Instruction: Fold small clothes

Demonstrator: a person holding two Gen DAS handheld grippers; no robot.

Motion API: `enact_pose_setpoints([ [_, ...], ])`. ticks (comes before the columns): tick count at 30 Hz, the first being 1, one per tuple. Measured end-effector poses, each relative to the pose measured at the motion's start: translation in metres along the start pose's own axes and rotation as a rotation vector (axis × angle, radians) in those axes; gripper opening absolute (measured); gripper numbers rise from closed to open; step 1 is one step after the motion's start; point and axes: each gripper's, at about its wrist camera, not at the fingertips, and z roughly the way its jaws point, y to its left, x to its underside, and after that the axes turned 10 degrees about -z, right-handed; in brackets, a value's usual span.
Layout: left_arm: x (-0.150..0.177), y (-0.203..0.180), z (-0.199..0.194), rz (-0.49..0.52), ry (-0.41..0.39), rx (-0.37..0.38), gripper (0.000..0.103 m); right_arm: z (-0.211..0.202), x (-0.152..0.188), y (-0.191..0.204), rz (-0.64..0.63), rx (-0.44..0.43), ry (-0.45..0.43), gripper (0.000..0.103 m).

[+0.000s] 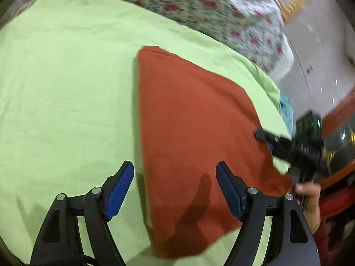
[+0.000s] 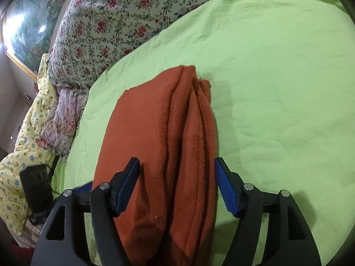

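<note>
Left gripper (image 1: pixel 175 186): jaws spread, nothing pinched.
Right gripper (image 2: pixel 177 184): jaws spread astride the folded rust-orange fleece garment (image 2: pixel 164 137).
Garment: laid on lime-green bedsheet (image 2: pixel 277 77).
Writing: none readable.

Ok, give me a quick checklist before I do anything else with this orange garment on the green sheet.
1. Left tool released: ok, open, nothing between the pads.
2. Right tool released: ok, open; the orange garment lies between the pads, which do not press on it.
3. Garment folded: ok, stacked layers show along one edge.
4. Garment fully on the green sheet: ok.
5. Fold neat and square: cannot tell, the left view is blurred.
6. Clear of the floral bedding: ok, green sheet shows between them.
</note>
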Motion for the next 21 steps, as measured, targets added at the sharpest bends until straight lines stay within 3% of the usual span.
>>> enact_pose_setpoints([
  [3,-0.019,0.014,0.032,-0.052,0.093,0.031,0.081,0.009,-0.004,-0.005,0.012,-0.026,0.022,0.069],
  [6,-0.026,0.01,0.045,-0.031,0.084,0.084,0.087,0.02,-0.006,-0.014,0.046,-0.063,0.046,0.069],
  [7,-0.029,0.005,0.05,-0.009,0.088,0.096,0.082,0.022,-0.005,-0.015,0.052,-0.08,0.046,0.069],
  [8,-0.029,0.001,0.054,0.004,0.086,0.107,0.07,0.023,-0.004,-0.015,0.051,-0.094,0.048,0.069],
  [9,-0.031,-0.001,0.061,0.007,0.101,0.112,0.046,0.026,-0.004,-0.012,0.042,-0.107,0.055,0.057],
  [10,-0.033,0.0,0.066,-0.012,0.124,0.125,0.038,0.03,-0.002,-0.01,0.04,-0.127,0.071,0.042],
  [11,-0.032,0.001,0.065,-0.021,0.122,0.135,0.035,0.033,-0.001,-0.009,0.056,-0.145,0.084,0.039],
  [13,-0.031,0.002,0.053,-0.017,0.095,0.17,0.027,0.032,0.002,-0.005,0.078,-0.143,0.062,0.035],
  [15,-0.028,0.003,0.035,-0.014,0.082,0.189,0.027,0.025,0.004,0.004,0.083,-0.139,0.03,0.034],
  [21,-0.014,0.03,-0.058,0.054,-0.011,0.126,0.026,0.026,0.019,0.07,0.022,-0.215,0.008,0.033],
])
